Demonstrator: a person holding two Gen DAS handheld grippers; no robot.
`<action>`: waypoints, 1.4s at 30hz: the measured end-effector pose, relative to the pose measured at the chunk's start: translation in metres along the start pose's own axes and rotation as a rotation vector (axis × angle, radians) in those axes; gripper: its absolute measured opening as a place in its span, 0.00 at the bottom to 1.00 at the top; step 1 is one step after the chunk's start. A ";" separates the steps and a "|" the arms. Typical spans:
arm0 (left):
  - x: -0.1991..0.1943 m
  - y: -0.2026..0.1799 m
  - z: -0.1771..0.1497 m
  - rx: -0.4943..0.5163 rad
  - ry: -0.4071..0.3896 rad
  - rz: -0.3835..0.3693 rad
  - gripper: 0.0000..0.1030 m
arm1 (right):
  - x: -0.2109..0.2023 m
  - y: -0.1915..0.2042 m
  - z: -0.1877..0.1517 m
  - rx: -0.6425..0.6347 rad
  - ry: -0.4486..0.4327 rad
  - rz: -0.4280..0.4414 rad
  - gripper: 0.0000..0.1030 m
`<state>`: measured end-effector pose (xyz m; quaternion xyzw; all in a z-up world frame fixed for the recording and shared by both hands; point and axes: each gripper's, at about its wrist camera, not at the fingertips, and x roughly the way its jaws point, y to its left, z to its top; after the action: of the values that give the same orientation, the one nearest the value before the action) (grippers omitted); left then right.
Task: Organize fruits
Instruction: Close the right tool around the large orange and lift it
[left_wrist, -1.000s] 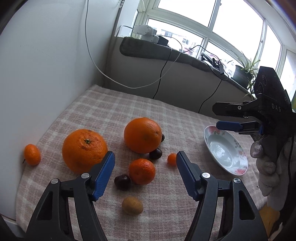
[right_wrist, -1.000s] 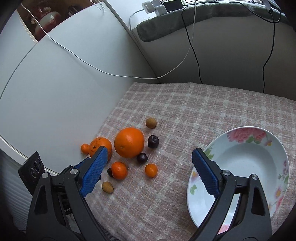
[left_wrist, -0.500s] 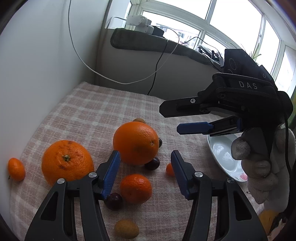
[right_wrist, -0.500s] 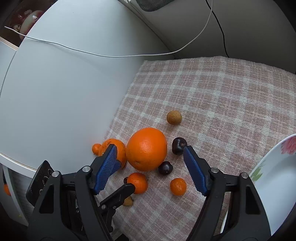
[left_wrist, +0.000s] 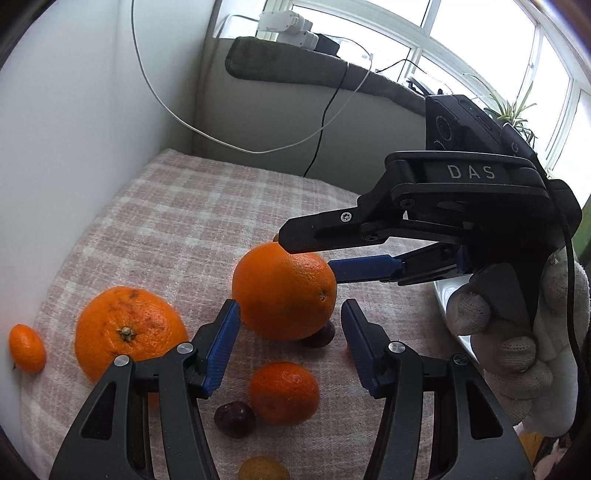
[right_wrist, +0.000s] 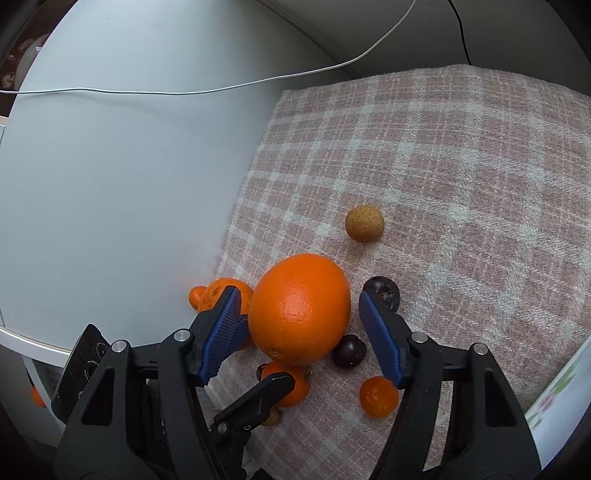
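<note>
Pink checked cloth-covered table (right_wrist: 461, 155): right edge cut off. Floral white plate (right_wrist: 557, 391) at 4 o'clock, mostly hidden. Right hand-held gripper (right_wrist: 301, 334), "DAS" printed, wide around large round orange (right_wrist: 301, 308), not touching. Left hand-held gripper (left_wrist: 290, 349) wide, empty; round tan fruit (left_wrist: 264, 469) at 6 o'clock, cut off.

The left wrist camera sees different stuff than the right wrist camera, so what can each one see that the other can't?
Only the left wrist view shows the window, the potted plant and the gloved hand holding the right gripper. Only the right wrist view shows the whole tan round fruit behind the pile and the small orange fruit near the plate's flowered rim. Both show the big orange between open blue fingers, the second big orange, the mandarin, dark cherries and the checked cloth.
</note>
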<state>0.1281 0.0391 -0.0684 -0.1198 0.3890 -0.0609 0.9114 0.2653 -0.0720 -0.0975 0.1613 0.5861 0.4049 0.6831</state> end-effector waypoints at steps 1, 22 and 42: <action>0.002 0.001 0.000 -0.001 0.006 0.000 0.54 | 0.002 0.001 0.001 -0.002 0.002 0.002 0.67; -0.001 0.000 -0.003 -0.008 -0.012 0.000 0.51 | 0.013 0.011 0.007 -0.050 0.042 -0.054 0.59; -0.022 -0.037 0.002 0.052 -0.077 -0.018 0.51 | -0.044 0.021 -0.011 -0.054 -0.037 -0.034 0.58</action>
<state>0.1139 0.0086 -0.0421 -0.1020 0.3510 -0.0744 0.9278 0.2479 -0.0952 -0.0564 0.1404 0.5649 0.4056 0.7047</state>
